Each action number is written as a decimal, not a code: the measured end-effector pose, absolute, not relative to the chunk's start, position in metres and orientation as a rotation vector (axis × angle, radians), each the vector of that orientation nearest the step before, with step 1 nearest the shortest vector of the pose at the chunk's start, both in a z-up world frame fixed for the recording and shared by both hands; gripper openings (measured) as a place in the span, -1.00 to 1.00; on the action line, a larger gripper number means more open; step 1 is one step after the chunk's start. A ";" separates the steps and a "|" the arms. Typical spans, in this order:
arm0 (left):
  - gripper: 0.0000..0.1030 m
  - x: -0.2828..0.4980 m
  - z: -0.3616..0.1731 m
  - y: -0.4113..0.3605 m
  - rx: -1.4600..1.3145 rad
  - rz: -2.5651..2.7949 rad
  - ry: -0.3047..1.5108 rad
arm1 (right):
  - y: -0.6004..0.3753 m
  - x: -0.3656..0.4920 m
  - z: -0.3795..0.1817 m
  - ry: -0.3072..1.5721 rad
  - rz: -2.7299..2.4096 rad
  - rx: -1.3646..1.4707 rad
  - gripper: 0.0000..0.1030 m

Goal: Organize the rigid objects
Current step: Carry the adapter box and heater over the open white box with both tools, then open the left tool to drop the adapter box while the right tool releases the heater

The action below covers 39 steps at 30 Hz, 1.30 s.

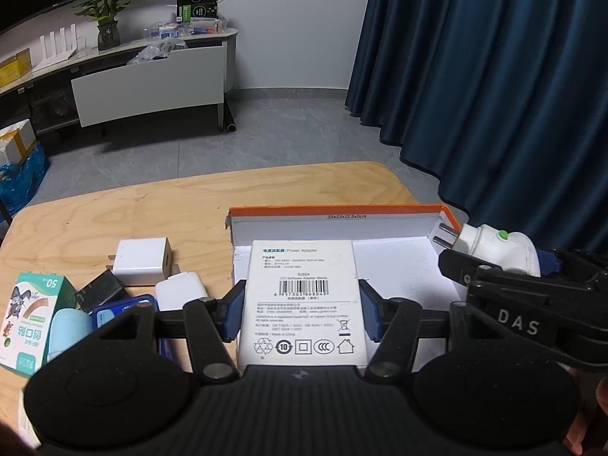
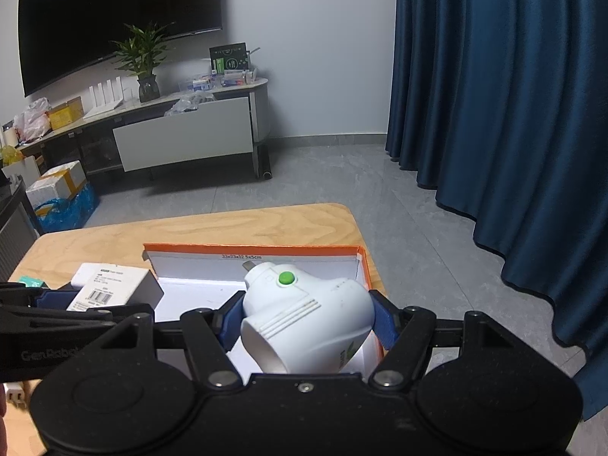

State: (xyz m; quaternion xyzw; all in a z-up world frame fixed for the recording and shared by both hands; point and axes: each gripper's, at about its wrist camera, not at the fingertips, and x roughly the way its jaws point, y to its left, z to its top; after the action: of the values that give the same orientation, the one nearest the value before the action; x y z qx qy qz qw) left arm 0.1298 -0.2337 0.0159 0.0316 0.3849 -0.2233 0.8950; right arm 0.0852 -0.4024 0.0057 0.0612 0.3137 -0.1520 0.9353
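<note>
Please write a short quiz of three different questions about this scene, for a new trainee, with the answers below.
1. True or false: the left gripper holds a white power adapter box.
2. What does the right gripper hold? A) a white plug-in device with a green button B) a blue mug C) a roll of tape
3. Fill in: both held things hang over the open ____ tray with the white inside.

Key:
1. True; its fingers press the box's sides.
2. A; the white plug-in device.
3. Orange.
</note>
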 end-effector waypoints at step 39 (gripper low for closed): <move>0.92 0.129 0.019 -0.241 0.097 -0.411 0.858 | -0.409 0.043 0.030 0.536 -0.352 0.177 0.64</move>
State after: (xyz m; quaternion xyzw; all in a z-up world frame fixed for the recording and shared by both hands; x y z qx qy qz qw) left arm 0.1288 -0.2413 0.0190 0.0464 0.4129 -0.1975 0.8879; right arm 0.0433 -0.4093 0.0299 0.0867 0.2632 -0.1725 0.9452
